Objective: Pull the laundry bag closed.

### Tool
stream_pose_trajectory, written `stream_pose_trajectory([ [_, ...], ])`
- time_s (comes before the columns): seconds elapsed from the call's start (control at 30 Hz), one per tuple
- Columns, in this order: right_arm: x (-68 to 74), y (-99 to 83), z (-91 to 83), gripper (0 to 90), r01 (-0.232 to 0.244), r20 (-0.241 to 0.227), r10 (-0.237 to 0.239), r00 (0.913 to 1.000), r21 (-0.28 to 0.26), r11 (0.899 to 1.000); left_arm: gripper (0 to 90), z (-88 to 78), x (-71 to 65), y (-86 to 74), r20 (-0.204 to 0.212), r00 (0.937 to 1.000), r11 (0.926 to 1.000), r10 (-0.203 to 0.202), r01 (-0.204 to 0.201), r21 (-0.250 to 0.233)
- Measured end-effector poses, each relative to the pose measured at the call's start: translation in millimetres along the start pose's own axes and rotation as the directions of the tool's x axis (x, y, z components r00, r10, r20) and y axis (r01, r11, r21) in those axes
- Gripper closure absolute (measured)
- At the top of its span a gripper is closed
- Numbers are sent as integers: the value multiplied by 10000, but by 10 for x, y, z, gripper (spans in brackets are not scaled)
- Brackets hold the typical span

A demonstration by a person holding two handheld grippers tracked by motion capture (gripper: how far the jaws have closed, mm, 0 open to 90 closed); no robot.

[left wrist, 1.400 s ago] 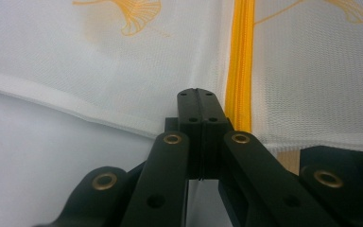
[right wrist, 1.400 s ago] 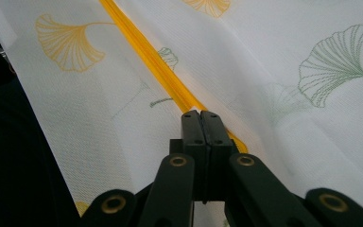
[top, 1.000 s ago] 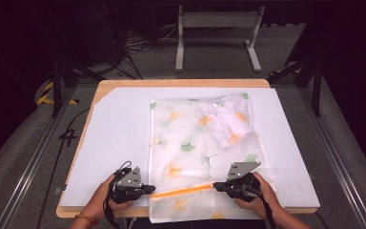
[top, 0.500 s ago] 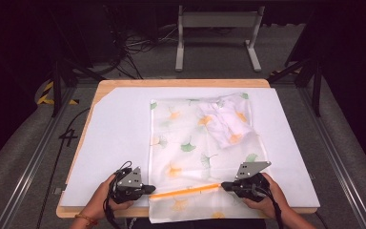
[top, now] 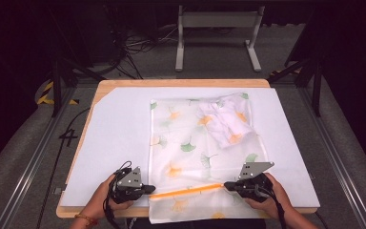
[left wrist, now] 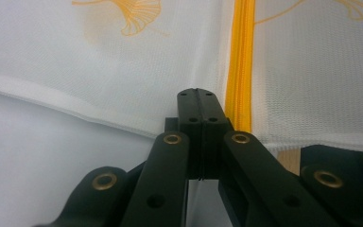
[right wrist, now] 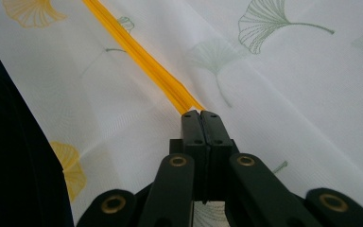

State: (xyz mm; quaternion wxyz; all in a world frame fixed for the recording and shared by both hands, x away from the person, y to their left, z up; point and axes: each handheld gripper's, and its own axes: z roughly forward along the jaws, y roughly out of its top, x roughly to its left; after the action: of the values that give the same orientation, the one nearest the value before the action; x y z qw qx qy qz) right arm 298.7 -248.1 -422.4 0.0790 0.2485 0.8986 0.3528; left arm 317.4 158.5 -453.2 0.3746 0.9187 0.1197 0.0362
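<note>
White mesh laundry bag (top: 198, 143) with ginkgo-leaf print lies flat on white table sheet (top: 114, 143), orange zipper (top: 186, 192) along its 6 o'clock edge. Left gripper (top: 148, 190) pinches zipper's 9 o'clock end, jaws together; right gripper (top: 228, 185) pinches its 3 o'clock end.

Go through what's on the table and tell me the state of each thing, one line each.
Mesh bag: lying flat, near edge hanging off the table.
Zipper: orange, stretched straight between the two grippers.
White garment: crumpled at the bag's far right corner.
Left gripper: shut at the zipper's left end.
Right gripper: shut at the zipper's right end.
</note>
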Motion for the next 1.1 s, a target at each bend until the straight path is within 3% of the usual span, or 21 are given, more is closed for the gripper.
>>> stream_pose_trajectory([
  [0.67,-103,-141,-126,900,-272,246,270,9993,79,9996,900,-1,4,3,31,10000,10000,-55,55,38],
  [1.1,-185,-276,-253,900,-726,508,720,9961,101,9973,900,-1,10,-2,75,9999,9999,-155,155,-2],
])
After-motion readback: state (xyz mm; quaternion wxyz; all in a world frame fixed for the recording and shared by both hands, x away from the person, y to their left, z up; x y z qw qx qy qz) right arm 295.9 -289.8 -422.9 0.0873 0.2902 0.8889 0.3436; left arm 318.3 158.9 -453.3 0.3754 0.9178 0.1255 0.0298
